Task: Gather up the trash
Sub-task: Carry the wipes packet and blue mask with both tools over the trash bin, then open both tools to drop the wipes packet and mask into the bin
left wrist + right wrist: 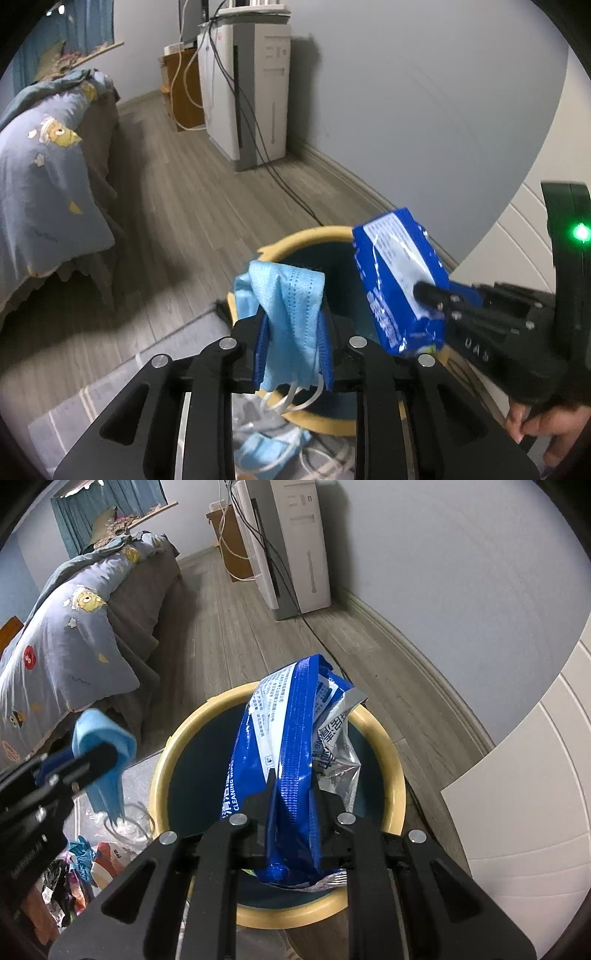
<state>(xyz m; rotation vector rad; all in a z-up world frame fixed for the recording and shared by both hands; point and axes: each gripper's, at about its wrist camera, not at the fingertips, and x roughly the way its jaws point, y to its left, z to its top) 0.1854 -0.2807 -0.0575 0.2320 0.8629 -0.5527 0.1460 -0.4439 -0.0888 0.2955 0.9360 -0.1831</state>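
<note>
A bedroom with a grey wooden floor (207,192); a bed (74,635) with a blue cartoon cover stands at the left, and a white appliance (255,92) with cables stands by the wall. On the floor, close to the wall, is a bin (391,775) with a yellow rim and a dark inside.

The left gripper (291,354) has its fingers narrow around a light blue face mask (288,314), which hangs folded over them, its white ear loops hanging below. The mask is just at the near edge of the bin. The right gripper (295,812) has its fingers pressed on a blue wipes packet (291,760), and the packet is directly above the opening of the bin.

I judge the task is in the middle: two pieces of trash are lifted and brought to the bin, but neither is dropped yet. More trash remains, because another blue mask (266,450) lies on the floor below the left gripper, and a heap of coloured wrappers (85,860) lies beside the bin.

The packet looks crumpled and mostly empty, with its silver inside showing at the torn end. The mask is soft and limp.
</note>
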